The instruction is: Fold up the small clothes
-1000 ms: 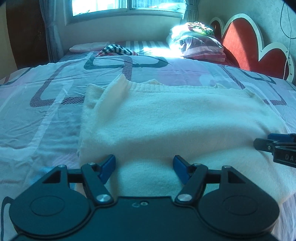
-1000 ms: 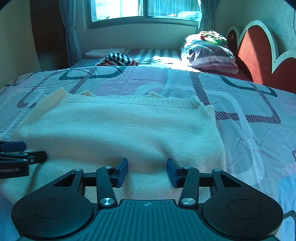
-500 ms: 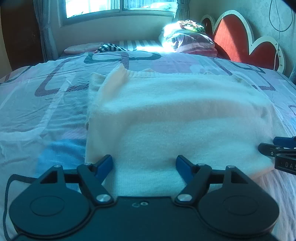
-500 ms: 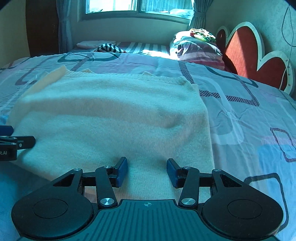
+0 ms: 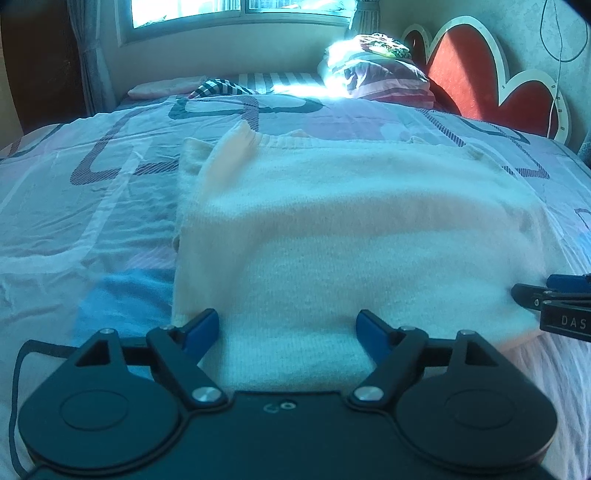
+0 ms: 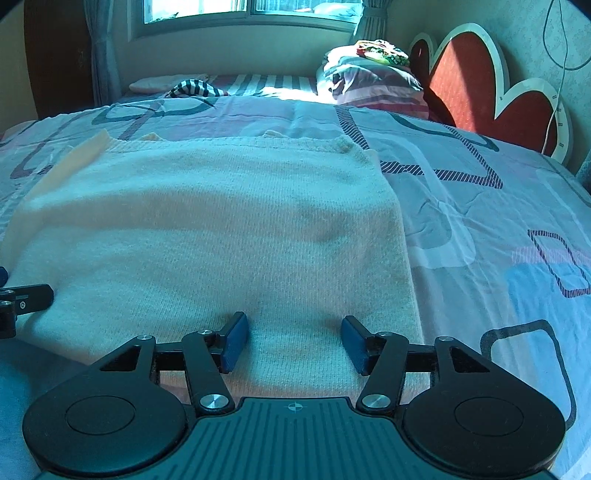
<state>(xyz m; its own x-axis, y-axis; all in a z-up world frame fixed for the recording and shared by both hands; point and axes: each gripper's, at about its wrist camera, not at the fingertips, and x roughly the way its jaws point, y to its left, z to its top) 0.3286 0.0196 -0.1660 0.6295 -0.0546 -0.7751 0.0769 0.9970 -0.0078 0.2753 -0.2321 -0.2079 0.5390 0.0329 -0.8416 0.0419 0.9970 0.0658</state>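
A cream knit sweater (image 5: 351, 229) lies folded flat on the patterned bed sheet (image 5: 92, 229), its ribbed edge at the far side. My left gripper (image 5: 288, 326) hovers at the sweater's near left part. Its jaws are opening, and the blue pads stand wide apart with flat knit between them, not pinched. My right gripper (image 6: 293, 332) is at the near right part of the sweater (image 6: 207, 229). Its jaws are opening too, with cloth lying between the pads and nothing gripped. Each gripper shows at the edge of the other's view: right gripper (image 5: 546, 299), left gripper (image 6: 22, 299).
A striped garment (image 5: 221, 88) and a pink pillow lie at the far end under the window (image 5: 240, 14). Stacked pillows (image 5: 376, 74) sit beside the red heart-shaped headboard (image 5: 480, 74). Bare sheet (image 6: 498, 240) stretches right of the sweater.
Both grippers drew back toward the sweater's near edge, which now shows at the left. Both pairs of pads stand wider apart than before. The sweater lies flatter.
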